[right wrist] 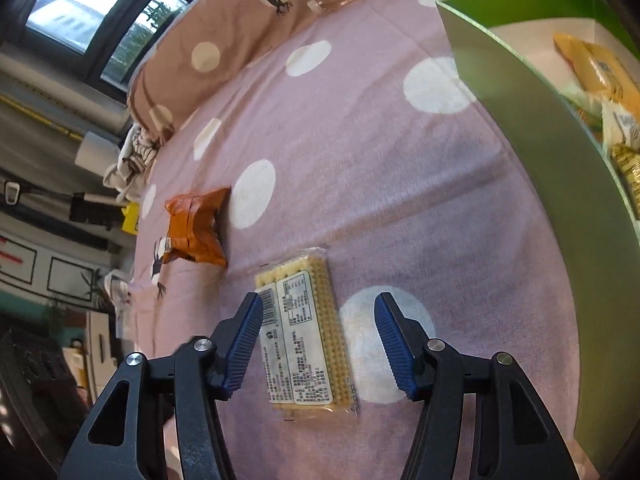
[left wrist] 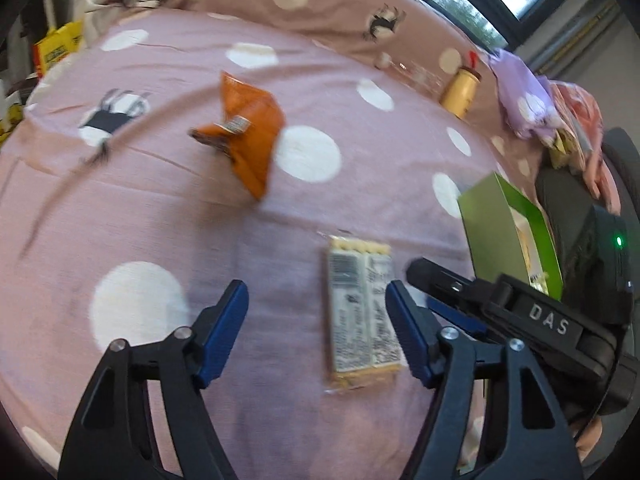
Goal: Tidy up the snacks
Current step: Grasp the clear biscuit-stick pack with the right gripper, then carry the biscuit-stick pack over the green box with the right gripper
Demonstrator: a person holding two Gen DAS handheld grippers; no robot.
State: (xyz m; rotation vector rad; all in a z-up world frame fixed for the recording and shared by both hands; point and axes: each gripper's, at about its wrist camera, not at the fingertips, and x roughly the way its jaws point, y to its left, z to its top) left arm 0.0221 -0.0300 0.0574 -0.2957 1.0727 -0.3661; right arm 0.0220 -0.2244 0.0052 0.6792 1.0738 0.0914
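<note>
Clear-wrapped rectangular cracker packet flat on pink polka-dot bedsheet, long axis running along the fingers. Right gripper wide open, straddling it, holding nothing. Left gripper also wide open, empty.

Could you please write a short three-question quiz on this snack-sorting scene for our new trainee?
1. True or false: the right gripper is shut on the cracker pack.
2. What colour is the snack bag lying beyond the cracker pack?
3. Where do snacks already sit: A) the green box, B) the pillow, C) the floor?

Key:
1. False; both the right and the left gripper are open.
2. Orange.
3. A.
</note>
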